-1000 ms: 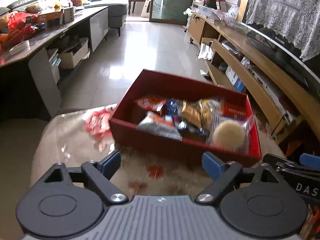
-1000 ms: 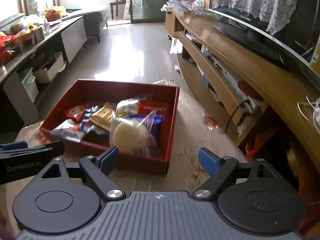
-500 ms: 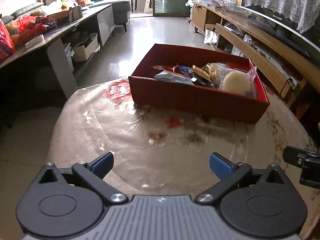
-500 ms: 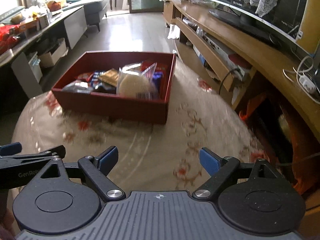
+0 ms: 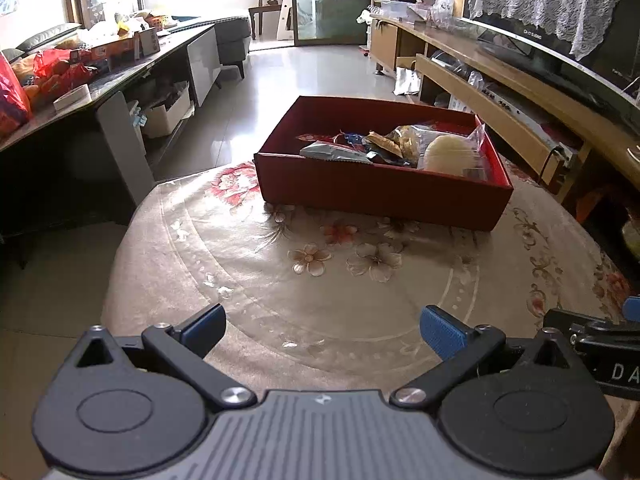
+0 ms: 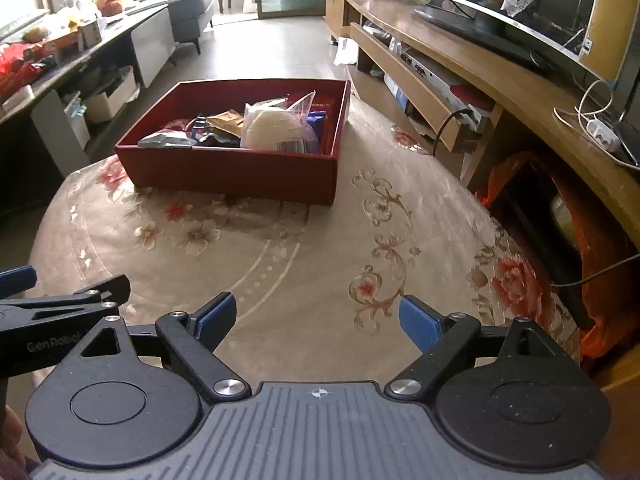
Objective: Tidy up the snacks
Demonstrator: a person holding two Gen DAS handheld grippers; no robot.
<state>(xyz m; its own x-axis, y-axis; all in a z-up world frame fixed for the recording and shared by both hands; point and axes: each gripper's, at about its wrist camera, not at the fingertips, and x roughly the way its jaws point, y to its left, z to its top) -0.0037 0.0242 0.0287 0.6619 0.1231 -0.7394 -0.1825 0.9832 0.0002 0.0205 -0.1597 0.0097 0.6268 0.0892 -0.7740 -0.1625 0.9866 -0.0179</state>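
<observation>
A red open box (image 5: 384, 196) stands at the far side of the round table with the floral cloth (image 5: 240, 240). Several wrapped snacks lie in it, among them a pale round cake in a clear bag (image 5: 448, 152) and a grey packet (image 5: 332, 152). My left gripper (image 5: 322, 322) hovers open over bare cloth, well short of the box, with nothing between its fingers. The right wrist view shows the same box (image 6: 232, 172) and cake (image 6: 272, 130). My right gripper (image 6: 318, 316) is open and empty too, beside the left one (image 6: 60, 308).
A long wooden TV cabinet (image 6: 480, 60) with a television (image 6: 480, 24) runs along the right. A dark sideboard (image 5: 100, 76) piled with bags and boxes lines the left. An orange bag (image 6: 512, 172) and cables sit off the table's right edge. Tiled floor lies beyond.
Both grippers have pulled back from the box, which now looks farther away with more cloth in front. The left jaws stand a little wider than a second ago.
</observation>
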